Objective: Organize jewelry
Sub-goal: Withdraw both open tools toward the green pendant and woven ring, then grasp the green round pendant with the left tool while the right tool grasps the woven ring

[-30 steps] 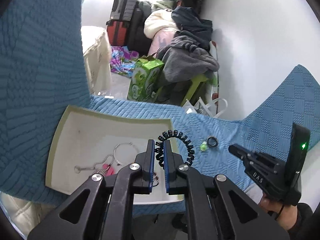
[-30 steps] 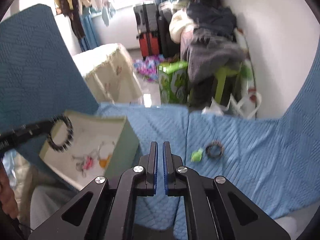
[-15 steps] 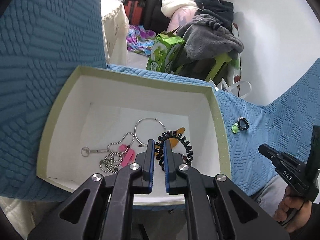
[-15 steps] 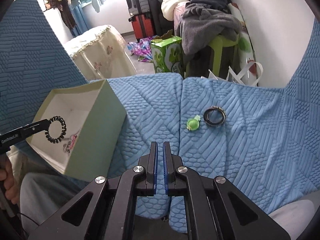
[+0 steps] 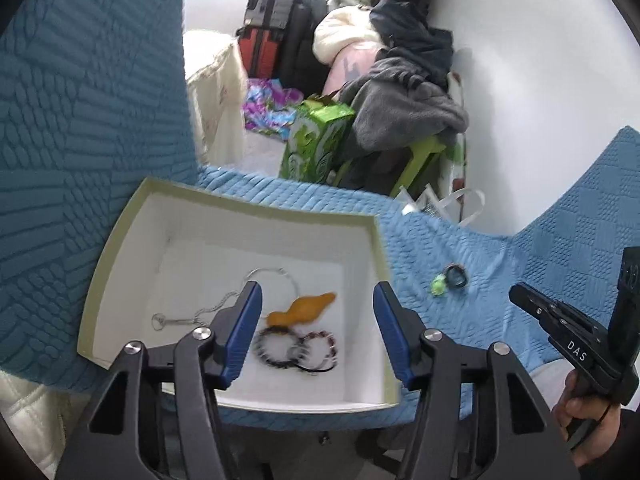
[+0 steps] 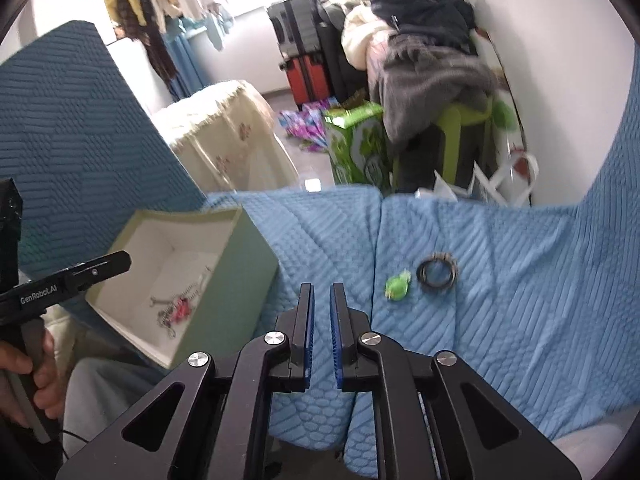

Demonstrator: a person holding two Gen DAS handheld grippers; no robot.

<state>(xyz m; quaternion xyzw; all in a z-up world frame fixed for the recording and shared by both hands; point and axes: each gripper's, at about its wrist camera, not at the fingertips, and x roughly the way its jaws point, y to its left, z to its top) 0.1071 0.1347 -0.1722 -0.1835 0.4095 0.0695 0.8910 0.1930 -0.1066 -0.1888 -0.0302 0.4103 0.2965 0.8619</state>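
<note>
Left tongs hang over the pale green box with their jaws wide apart; they have just been opening, and nothing is gripped between the blue pads. Below the gap, on the white floor of the box, lies the black beaded bracelet, loose and a little blurred, touching a darker reddish beaded bracelet on its right. Just beyond them sits an orange piece, with a thin silver hoop farther back and a silver chain trailing to the left. From the right wrist view a pink charm shows among the chain inside the box.

Right tongs are held over the blue quilted cover of what looks like a sofa seat, to the right of the box. Their jaws stand only a narrow slit apart, having just begun to open, and hold nothing. Farther out and to the right on the cover lie a small green trinket and, just beside it on its right, a dark ring-shaped bracelet; neither touches the tongs. A hand grips the handle of the left tool at the near left edge of that view.
</note>
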